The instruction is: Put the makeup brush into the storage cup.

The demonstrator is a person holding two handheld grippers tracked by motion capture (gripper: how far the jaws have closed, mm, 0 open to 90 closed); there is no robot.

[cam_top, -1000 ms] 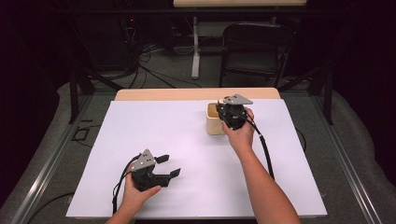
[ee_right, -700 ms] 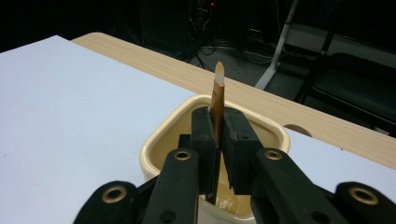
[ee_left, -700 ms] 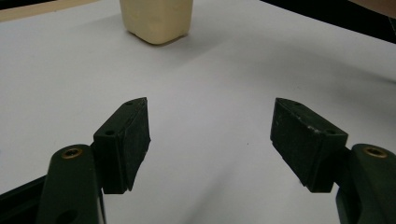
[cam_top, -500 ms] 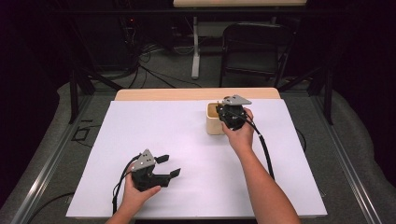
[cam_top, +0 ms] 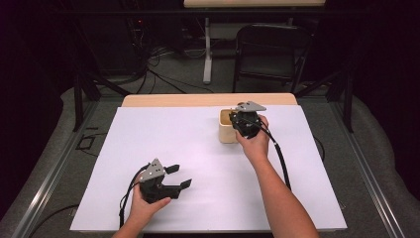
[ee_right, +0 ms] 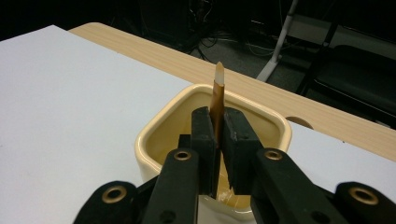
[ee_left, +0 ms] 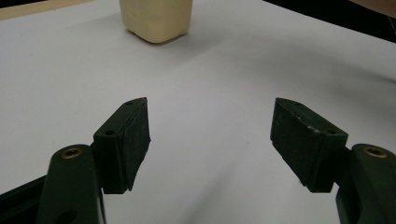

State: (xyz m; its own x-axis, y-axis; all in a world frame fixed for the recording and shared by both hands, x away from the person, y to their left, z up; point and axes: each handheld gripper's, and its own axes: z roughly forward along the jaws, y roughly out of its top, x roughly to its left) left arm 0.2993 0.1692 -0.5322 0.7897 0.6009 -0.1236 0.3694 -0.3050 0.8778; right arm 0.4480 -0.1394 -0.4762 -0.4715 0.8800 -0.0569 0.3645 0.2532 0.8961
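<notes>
Cream ceramic is what worries me: the square cup (ee_right: 154,135) sits toward the far right of the counter (cam_top: 198,148), and the right tool (ee_right: 216,140) hangs directly over its mouth, jaws clamped on a thin brown stick (ee_right: 217,100) with a pale tip, held upright. In the high view the right tool (cam_top: 246,123) hides most of the cup (cam_top: 226,130). I'd judge the grip narrow; if the stick pivots between the pads it could catch the rim and tip or shove the cup. A fast drop might also bounce the stick back out.

Beyond the cup the white sheet ends and a strip of bare wood runs to the counter's far edge, so a push that way has little margin. Toward the person there is wide bare sheet. The left tool (cam_top: 171,178) rests low near the front, jaws spread, nothing between them, well apart from the cup, with free room all around
</notes>
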